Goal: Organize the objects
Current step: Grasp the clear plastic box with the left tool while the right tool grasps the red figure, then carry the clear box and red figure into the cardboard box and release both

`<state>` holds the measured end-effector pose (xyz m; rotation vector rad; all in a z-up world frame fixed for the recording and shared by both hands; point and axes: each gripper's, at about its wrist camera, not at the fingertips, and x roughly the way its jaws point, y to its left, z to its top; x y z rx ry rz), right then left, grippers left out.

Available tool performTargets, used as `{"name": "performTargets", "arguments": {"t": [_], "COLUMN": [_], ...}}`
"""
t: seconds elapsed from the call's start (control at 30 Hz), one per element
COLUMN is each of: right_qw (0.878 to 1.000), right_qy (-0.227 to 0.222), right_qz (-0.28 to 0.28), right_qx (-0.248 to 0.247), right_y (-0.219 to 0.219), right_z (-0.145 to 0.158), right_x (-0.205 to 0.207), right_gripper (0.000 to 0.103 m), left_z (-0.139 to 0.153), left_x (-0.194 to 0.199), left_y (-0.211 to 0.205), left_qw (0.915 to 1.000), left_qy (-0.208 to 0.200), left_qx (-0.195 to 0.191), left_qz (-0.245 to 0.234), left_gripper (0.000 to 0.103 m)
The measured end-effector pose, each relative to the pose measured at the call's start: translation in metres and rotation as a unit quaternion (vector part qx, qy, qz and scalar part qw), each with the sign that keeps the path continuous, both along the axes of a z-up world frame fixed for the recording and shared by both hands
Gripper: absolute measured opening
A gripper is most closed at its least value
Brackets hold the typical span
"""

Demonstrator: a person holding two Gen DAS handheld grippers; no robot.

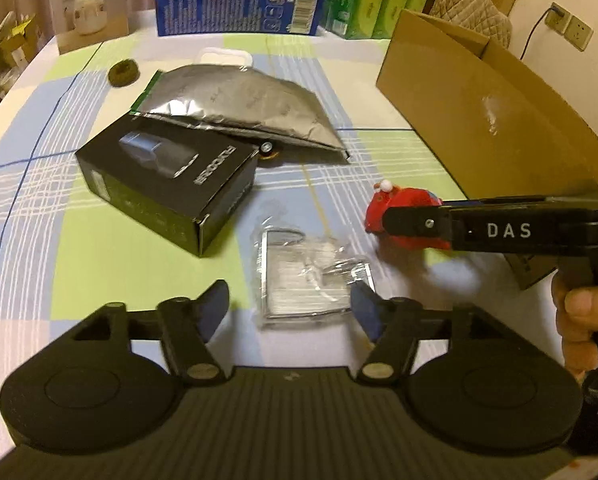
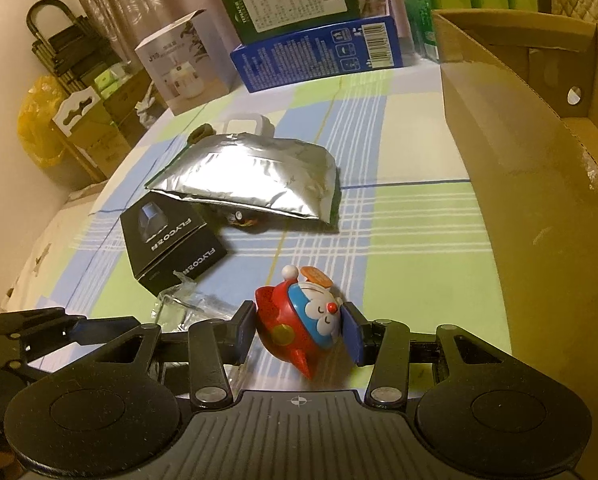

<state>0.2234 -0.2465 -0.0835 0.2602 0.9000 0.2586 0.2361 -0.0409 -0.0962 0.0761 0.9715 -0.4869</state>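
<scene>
A red and blue Doraemon toy lies on the checked tablecloth between the fingers of my right gripper; the jaws touch or nearly touch its sides. In the left wrist view the toy sits behind the right gripper's black finger. My left gripper is open, its tips on either side of a clear plastic packet on the table. A black FLYCO box, a silver foil bag and a small round dark object lie farther back.
An open cardboard box stands at the right, also in the right wrist view. Blue, green and white boxes line the table's far edge. A small wheeled item peeks from under the foil bag.
</scene>
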Motion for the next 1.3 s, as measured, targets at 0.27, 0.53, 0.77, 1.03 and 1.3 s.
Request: {"name": "performTargets", "arguments": {"t": [0.27, 0.53, 0.77, 1.03, 1.3], "right_qw": [1.0, 1.0, 0.999, 0.998, 0.997], "right_qy": [0.0, -0.008, -0.026, -0.054, -0.075], "right_qz": [-0.002, 0.013, 0.011, -0.001, -0.015], "right_qx": [0.0, -0.021, -0.03, -0.015, -0.011], "right_y": [-0.004, -0.002, 0.001, -0.003, -0.008], "right_z": [0.003, 0.004, 0.009, 0.021, 0.039], "right_x": [0.001, -0.003, -0.006, -0.009, -0.015], "right_gripper": [0.042, 0.042, 0.042, 0.042, 0.042], "left_z": [-0.006, -0.012, -0.007, 0.001, 0.018], "left_x": [-0.002, 0.0, -0.001, -0.002, -0.003], "left_y": [-0.025, -0.027, -0.018, -0.013, -0.014], "left_qw": [0.9996, 0.9989, 0.9992, 0.9995, 0.9991], "left_qy": [-0.014, -0.021, -0.02, -0.026, -0.038], "left_qx": [0.019, 0.039, 0.033, 0.02, 0.011], "left_qz": [-0.015, -0.017, -0.008, -0.001, 0.014], "left_gripper": [0.076, 0.067, 0.066, 0.066, 0.066]}}
